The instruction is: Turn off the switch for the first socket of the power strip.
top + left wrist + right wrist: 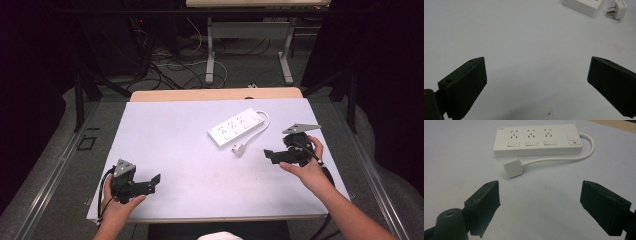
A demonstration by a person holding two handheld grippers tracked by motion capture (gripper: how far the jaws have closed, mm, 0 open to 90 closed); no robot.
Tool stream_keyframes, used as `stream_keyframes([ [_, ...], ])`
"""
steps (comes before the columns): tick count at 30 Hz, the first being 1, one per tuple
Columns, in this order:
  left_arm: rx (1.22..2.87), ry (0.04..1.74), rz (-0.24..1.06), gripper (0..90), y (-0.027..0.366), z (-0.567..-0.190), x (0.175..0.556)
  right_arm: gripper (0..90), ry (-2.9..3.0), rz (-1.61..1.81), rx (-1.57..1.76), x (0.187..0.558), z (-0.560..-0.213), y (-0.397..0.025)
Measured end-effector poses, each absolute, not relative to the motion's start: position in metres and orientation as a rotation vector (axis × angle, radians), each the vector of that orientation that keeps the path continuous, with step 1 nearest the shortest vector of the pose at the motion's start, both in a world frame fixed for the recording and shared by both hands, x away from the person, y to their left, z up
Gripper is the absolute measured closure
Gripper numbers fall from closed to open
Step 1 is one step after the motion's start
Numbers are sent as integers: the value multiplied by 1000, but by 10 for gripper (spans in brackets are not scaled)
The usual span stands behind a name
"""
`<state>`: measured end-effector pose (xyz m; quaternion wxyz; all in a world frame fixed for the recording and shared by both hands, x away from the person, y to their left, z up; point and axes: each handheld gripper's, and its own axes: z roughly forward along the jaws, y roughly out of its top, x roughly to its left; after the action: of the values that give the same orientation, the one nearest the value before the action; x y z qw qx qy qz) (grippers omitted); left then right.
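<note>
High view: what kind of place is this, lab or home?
Probably a lab or data-recording workspace: a table under a plain white cover inside a dark frame, loose cables on the floor behind, and a white power strip laid out alone.

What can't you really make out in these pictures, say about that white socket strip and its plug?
- Power strip: left gripper view's top edge cuts off most of it.
- Plug: prongs face away in the right gripper view.
- Logo: too small to read.
- Far table: top hidden by the high view's edge.
</note>
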<state>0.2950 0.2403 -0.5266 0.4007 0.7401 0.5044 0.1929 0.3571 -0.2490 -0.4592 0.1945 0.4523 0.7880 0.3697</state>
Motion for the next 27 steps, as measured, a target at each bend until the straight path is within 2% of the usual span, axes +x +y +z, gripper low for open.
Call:
stream_keyframes([
  [27, 1875, 1271, 487, 22, 239, -527, 295, 169, 2207, 1031, 1297, 392, -427, -237],
])
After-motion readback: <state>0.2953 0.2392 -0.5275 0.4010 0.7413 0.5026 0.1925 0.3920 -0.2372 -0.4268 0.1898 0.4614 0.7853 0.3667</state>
